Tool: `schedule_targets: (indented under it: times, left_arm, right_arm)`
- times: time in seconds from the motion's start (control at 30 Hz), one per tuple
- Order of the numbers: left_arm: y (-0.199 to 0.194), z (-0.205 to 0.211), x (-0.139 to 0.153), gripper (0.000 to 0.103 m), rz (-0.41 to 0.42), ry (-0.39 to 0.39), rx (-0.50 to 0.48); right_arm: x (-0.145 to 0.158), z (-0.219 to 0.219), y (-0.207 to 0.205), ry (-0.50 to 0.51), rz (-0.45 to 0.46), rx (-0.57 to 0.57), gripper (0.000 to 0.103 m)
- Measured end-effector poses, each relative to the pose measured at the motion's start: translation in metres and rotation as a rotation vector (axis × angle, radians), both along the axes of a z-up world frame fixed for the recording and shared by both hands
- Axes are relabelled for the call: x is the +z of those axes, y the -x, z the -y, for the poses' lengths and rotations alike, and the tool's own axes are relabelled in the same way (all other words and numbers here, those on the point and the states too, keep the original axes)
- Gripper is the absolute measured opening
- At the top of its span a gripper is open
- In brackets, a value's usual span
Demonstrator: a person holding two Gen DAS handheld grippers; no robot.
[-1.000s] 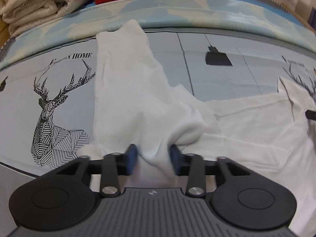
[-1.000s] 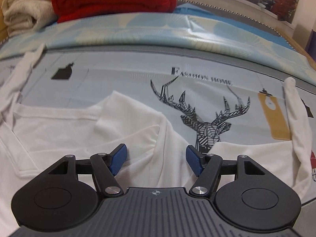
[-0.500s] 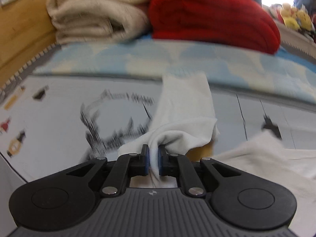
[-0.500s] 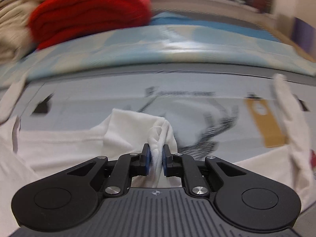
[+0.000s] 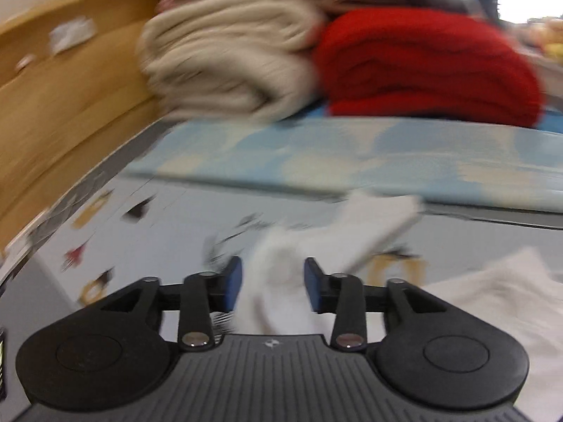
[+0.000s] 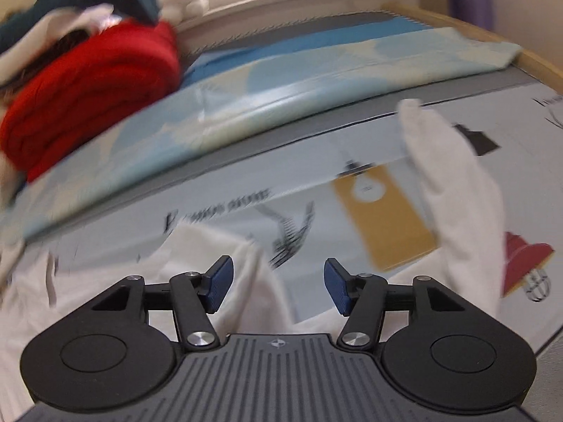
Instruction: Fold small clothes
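Between the parted fingers of the left gripper (image 5: 272,283) white cloth (image 5: 281,281) is bunched, unclamped; the right gripper (image 6: 278,285) is spread wide; folds should be flattened before regripping.

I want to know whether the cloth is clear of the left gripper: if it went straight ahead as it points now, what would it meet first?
Probably the white garment: the left gripper has open jaws with bunched cloth between them. The picture is blurred, so depth is uncertain.
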State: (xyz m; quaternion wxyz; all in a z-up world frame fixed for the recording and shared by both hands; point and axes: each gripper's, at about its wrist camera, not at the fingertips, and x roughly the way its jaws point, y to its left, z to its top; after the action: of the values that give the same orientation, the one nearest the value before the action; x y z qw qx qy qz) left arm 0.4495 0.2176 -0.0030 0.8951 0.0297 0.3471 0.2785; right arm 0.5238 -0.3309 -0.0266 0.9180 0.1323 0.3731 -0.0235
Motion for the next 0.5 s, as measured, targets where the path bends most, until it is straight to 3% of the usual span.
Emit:
schedule_targets:
  times: [0.13,0.27,0.33,0.4,0.5]
  left_arm:
    - [-0.009,0.041,-0.014,0.056,-0.082,0.202,-0.308]
    - [-0.011,0.069,-0.044,0.055,-0.234,0.292,-0.499]
    - [-0.009,0.074,-0.060,0.055,-0.309,0.308,-0.532]
    - [-0.009,0.073,-0.072,0.053,-0.379,0.262,-0.512]
    - [-0.009,0.058,-0.075,0.052,-0.395,0.230,-0.487]
  right_arm:
    - [-0.005,0.013,0.005,0.023,-0.037,-0.018,0.059]
    - [-0.018,0.007,0.004,0.071,-0.151,0.072,0.059]
    - [-0.018,0.004,0.010,0.098,-0.146,0.109,0.059]
    - [-0.013,0.004,0.012,0.098,-0.154,0.135,0.059]
    - [-0.003,0.007,0.014,0.076,-0.181,0.180,0.059]
